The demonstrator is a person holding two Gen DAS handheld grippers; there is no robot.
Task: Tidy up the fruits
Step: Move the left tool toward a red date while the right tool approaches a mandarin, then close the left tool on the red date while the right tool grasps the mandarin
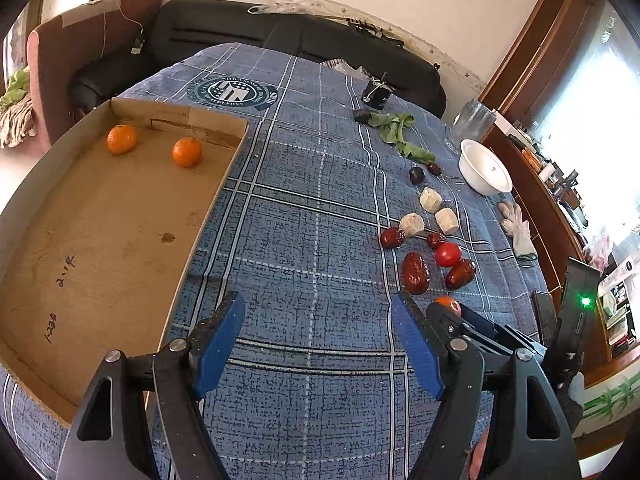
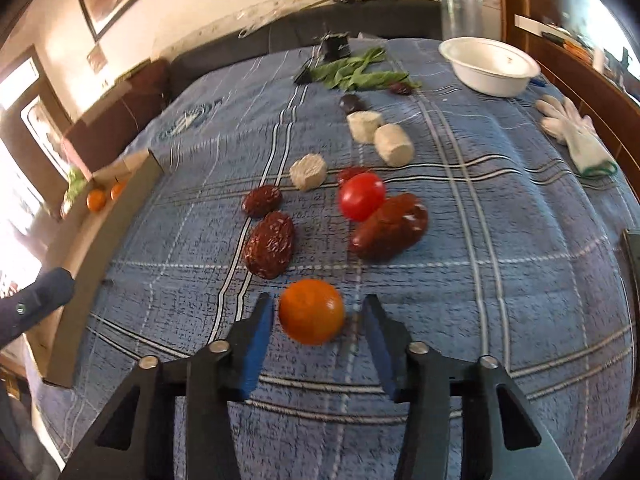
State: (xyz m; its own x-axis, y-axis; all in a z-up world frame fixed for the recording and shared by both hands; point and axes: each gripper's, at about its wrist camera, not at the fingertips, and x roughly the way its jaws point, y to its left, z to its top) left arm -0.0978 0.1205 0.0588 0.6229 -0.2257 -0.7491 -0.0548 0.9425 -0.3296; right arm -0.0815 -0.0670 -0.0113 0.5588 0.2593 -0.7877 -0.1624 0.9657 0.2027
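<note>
The right claw straddled an orange on the cloth-covered surface, jaws apparently not yet pinching; the round fruit could roll away. The left claw gaped empty beside the cardboard tray.

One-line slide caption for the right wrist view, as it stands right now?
Right gripper straddles an orange on the blue plaid cloth, a gap showing at its right pad; dates and a tomato beyond.

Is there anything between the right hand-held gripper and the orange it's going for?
Nothing visible. The orange sits on the blue cloth between the open fingers of the right hand-held gripper; the dates lie beyond it.
</note>
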